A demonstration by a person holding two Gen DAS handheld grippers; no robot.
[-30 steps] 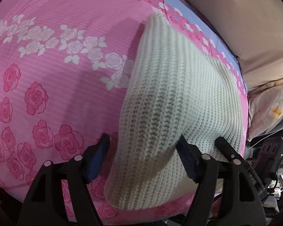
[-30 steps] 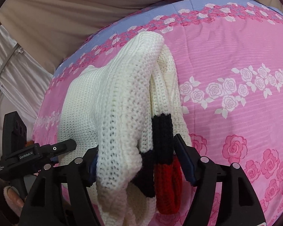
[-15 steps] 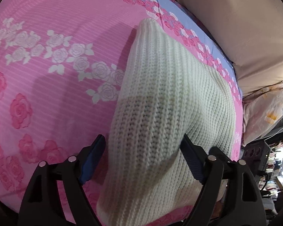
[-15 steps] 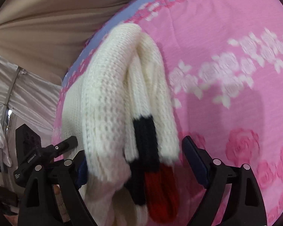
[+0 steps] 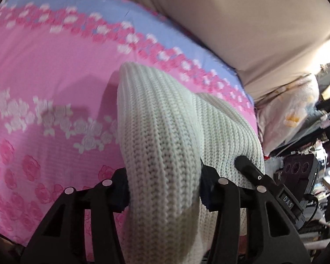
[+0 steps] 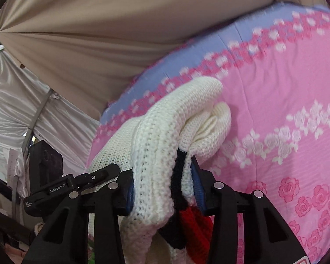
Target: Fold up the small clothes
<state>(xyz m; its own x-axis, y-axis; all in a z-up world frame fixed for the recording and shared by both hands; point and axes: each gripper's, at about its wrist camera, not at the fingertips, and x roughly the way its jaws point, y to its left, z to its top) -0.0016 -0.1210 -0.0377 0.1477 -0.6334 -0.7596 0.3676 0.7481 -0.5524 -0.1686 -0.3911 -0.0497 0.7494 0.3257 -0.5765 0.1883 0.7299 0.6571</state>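
1. The left gripper [image 5: 164, 189] is closing its jaws on a bunched fold of the cream knit sweater [image 5: 165, 136]; the pads are pressing into the knit from both sides, so the fabric is being pinched between them.
2. The right gripper [image 6: 162, 189] is likewise closing its jaws on the same sweater [image 6: 165, 145]; its blue pads [image 6: 198, 187] are squeezing a thick gathered edge of the garment.
3. In the right wrist view, the pinched bundle is showing a black band [image 6: 178, 176] and a red band [image 6: 194, 222] of knit, hanging just below the jaws alongside the cream layers.
4. The sweater is lying over the near edge of the bed, with its far end resting on the pink rose-print bedsheet [image 5: 44, 70] and its near end being held up in both grippers. It is folded over on itself, several layers showing at the right-hand grip.
5. The sheet is carrying a pale blue border [image 6: 242, 35] along its far side, which is meeting a beige draped cloth [image 6: 99, 33] behind the bed.
6. In the left wrist view, the other gripper's black body [image 5: 275, 189] is showing just beside the sweater, to the right of the frame.
7. A pale patterned pillow or bundle [image 5: 288, 114] is sitting beyond the bed's right end; which it is cannot be told.
8. Both views are blurred toward the sheet's far border.
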